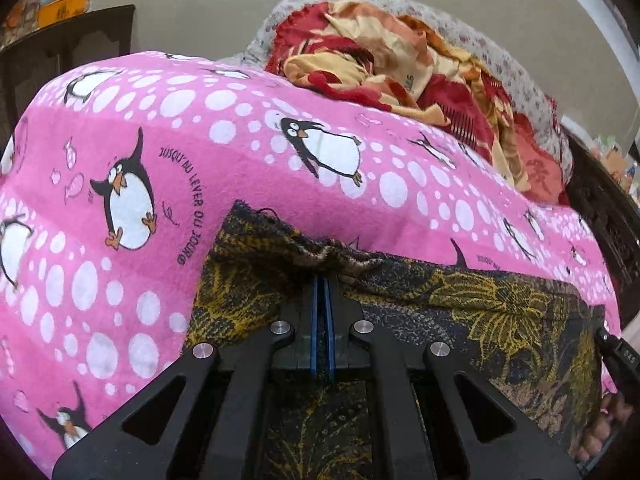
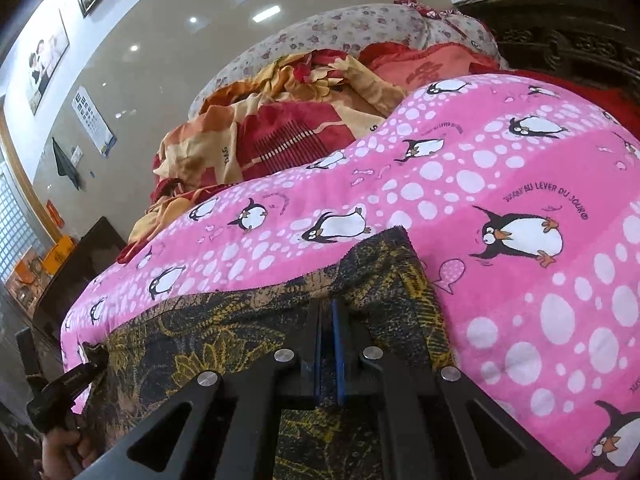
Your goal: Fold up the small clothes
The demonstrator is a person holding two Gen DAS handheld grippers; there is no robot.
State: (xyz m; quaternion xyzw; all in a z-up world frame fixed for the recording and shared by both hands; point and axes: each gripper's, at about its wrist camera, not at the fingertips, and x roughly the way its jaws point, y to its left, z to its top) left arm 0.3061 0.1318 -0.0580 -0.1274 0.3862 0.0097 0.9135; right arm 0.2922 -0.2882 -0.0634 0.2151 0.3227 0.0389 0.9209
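bed: pink penguin blanket (image 1: 248, 152) covers it; crumpled red-and-yellow quilt (image 1: 380, 60) piled at far end
garment: dark cloth with yellow leaf print (image 1: 460, 312), lying spread on the blanket, near edge under both tools
left gripper (image 1: 321, 280): jaws closed, pinching the cloth's bunched far edge
right gripper (image 2: 328, 304): jaws closed, gripping the cloth near its far corner
step: fold in hand, edge held at two points
next: likely carry the held edge over evenly, keeping both grips level, then release
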